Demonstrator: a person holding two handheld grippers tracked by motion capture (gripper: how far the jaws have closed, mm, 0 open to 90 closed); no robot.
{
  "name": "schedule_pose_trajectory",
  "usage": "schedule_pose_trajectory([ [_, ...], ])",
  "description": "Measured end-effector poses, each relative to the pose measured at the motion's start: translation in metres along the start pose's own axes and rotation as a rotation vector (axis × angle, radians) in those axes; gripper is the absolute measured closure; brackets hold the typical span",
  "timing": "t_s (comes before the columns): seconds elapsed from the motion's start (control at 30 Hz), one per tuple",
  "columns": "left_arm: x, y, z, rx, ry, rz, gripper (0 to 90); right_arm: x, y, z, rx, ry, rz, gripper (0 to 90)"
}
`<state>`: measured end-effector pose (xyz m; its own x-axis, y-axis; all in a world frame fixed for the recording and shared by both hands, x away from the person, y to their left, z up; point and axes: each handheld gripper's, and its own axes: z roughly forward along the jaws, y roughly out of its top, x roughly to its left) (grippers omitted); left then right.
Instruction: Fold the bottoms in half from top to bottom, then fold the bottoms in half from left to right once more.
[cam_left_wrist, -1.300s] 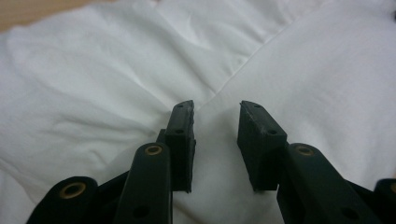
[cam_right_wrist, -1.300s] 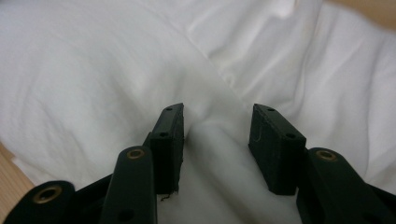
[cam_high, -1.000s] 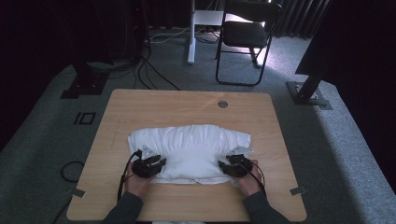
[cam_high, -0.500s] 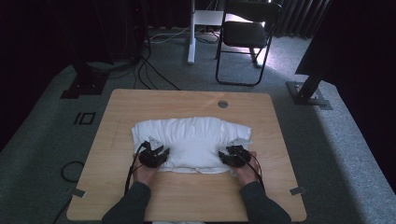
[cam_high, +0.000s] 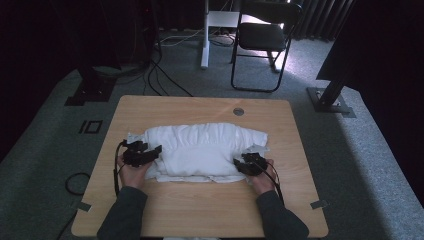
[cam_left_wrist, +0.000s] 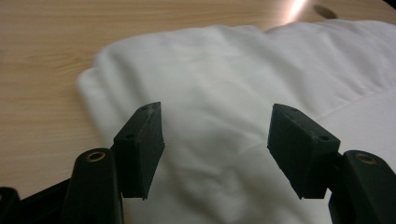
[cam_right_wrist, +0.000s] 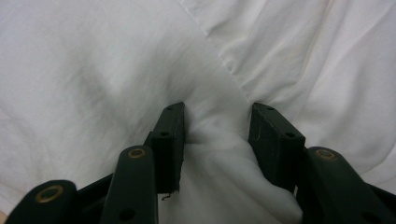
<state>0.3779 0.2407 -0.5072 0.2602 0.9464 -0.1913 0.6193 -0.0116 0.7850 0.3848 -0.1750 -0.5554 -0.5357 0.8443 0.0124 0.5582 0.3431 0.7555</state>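
On table (cam_high: 150, 112) centre, white shirt (cam_high: 205, 150) folded: soft, light, floppy, best pinched at edge folds. Left gripper (cam_left_wrist: 215, 154) just opened, jaws spread, nothing between; right gripper (cam_right_wrist: 215, 135) pinches a shirt bunch.

My high view sits above the near edge of the light wooden table (cam_high: 210, 210), looking forward and down, fairly far off. My left gripper view skims low and close over the crumpled white cloth garment (cam_left_wrist: 224, 84) (table beyond). My right gripper view presses closer; all three share that garment.
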Motion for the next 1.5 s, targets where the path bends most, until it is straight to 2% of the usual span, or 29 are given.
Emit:
schedule_pose_trajectory([
  [0.03, 0.007, -0.001, -0.002, -0.002, 0.009, -0.019, 36.3, 0.0, 0.0, 0.0, -0.002, 0.001, 0.001, 54.9],
  [0.1, 0.012, -0.001, -0.001, 0.004, 0.017, -0.029, 36.2, 0.0, 0.0, 0.0, -0.002, 0.001, 0.001, 54.9],
  [0.27, 0.02, -0.002, 0.002, 0.01, 0.027, -0.057, 33.8, 0.0, 0.0, 0.0, -0.004, 0.001, 0.004, 54.8],
  [0.33, 0.022, -0.003, 0.007, 0.034, 0.041, -0.066, 30.0, 0.0, -0.001, 0.0, -0.005, 0.001, 0.005, 54.8],
  [0.4, 0.023, -0.004, 0.01, 0.051, 0.04, -0.065, 26.7, 0.0, -0.001, 0.0, -0.006, 0.001, 0.005, 54.8],
  [0.43, 0.022, -0.006, 0.016, 0.081, 0.048, -0.057, 25.2, 0.0, -0.001, 0.0, -0.008, 0.0, 0.005, 54.8],
  [0.47, 0.022, -0.006, 0.016, 0.081, 0.048, -0.057, 22.5, 0.0, -0.001, 0.0, -0.008, 0.0, 0.005, 54.8],
  [0.5, 0.02, -0.008, 0.023, 0.11, 0.073, -0.052, 19.5, 0.0, -0.001, 0.0, -0.009, 0.0, 0.006, 54.8],
  [0.6, 0.018, -0.01, 0.028, 0.134, 0.094, -0.05, 15.7, 0.0, -0.002, 0.0, -0.011, -0.001, 0.008, 54.8],
  [0.63, 0.017, -0.013, 0.034, 0.163, 0.104, -0.04, 15.6, 0.0, -0.002, 0.0, -0.013, -0.002, 0.009, 54.8],
  [0.8, 0.014, -0.017, 0.039, 0.17, 0.12, -0.023, 13.2, 0.0, -0.002, 0.0, -0.017, 0.0, 0.007, 54.8],
  [0.83, 0.011, -0.018, 0.039, 0.172, 0.126, -0.002, 13.3, 0.0, -0.002, 0.0, -0.017, -0.001, 0.006, 54.8],
  [0.87, 0.011, -0.018, 0.039, 0.172, 0.126, -0.002, 13.9, 0.0, -0.002, 0.0, -0.017, -0.001, 0.006, 54.8],
  [0.9, 0.008, -0.019, 0.039, 0.175, 0.123, 0.026, 16.1, 0.0, -0.003, 0.0, -0.02, -0.003, 0.008, 54.7],
  [0.97, 0.004, -0.018, 0.039, 0.176, 0.123, 0.039, 21.6, 0.0, -0.003, 0.0, -0.021, -0.003, 0.009, 54.6],
  [1.0, 0.004, -0.018, 0.039, 0.176, 0.123, 0.039, 27.5, 0.001, -0.003, 0.0, -0.022, -0.003, 0.008, 54.6],
  [1.03, 0.0, -0.019, 0.039, 0.17, 0.096, 0.075, 36.2, 0.001, -0.003, 0.0, -0.022, -0.004, 0.009, 54.6],
  [1.1, -0.006, -0.019, 0.04, 0.176, 0.118, 0.118, 44.9, 0.001, -0.003, 0.0, -0.022, -0.005, 0.01, 54.6],
  [1.13, -0.006, -0.019, 0.04, 0.176, 0.118, 0.118, 52.9, 0.001, -0.003, 0.0, -0.022, -0.005, 0.01, 54.6],
  [1.17, -0.007, -0.019, 0.04, 0.175, 0.085, 0.123, 60.7, 0.001, -0.003, 0.0, -0.022, -0.004, 0.01, 54.6],
  [1.2, -0.007, -0.019, 0.04, 0.175, 0.085, 0.123, 69.0, 0.001, -0.003, 0.0, -0.022, -0.004, 0.01, 54.6],
  [1.23, -0.005, -0.019, 0.039, 0.179, 0.033, 0.105, 78.1, 0.001, -0.003, 0.0, -0.022, -0.004, 0.011, 54.6],
  [1.27, -0.005, -0.019, 0.039, 0.179, 0.033, 0.105, 82.6, 0.001, -0.003, 0.0, -0.022, -0.004, 0.011, 54.6],
  [1.33, -0.004, -0.018, 0.039, 0.177, 0.039, 0.108, 85.5, 0.001, -0.003, 0.0, -0.02, -0.004, 0.012, 54.6],
  [1.37, 0.0, -0.017, 0.035, 0.156, 0.024, 0.079, 85.7, 0.002, -0.003, -0.001, -0.016, -0.001, 0.014, 54.6],
  [1.4, 0.0, -0.017, 0.035, 0.156, 0.024, 0.079, 85.8, 0.002, -0.003, -0.001, -0.016, -0.001, 0.014, 54.6],
  [1.43, 0.005, -0.012, 0.025, 0.102, 0.0, 0.037, 85.9, 0.002, -0.003, -0.002, -0.01, 0.002, 0.014, 54.5],
  [1.47, 0.005, -0.012, 0.025, 0.102, 0.0, 0.037, 85.9, 0.002, -0.003, -0.002, -0.01, 0.002, 0.014, 54.5],
  [1.5, 0.008, -0.008, 0.017, 0.069, -0.022, 0.013, 86.0, 0.003, -0.003, -0.002, -0.007, 0.005, 0.011, 54.4],
])
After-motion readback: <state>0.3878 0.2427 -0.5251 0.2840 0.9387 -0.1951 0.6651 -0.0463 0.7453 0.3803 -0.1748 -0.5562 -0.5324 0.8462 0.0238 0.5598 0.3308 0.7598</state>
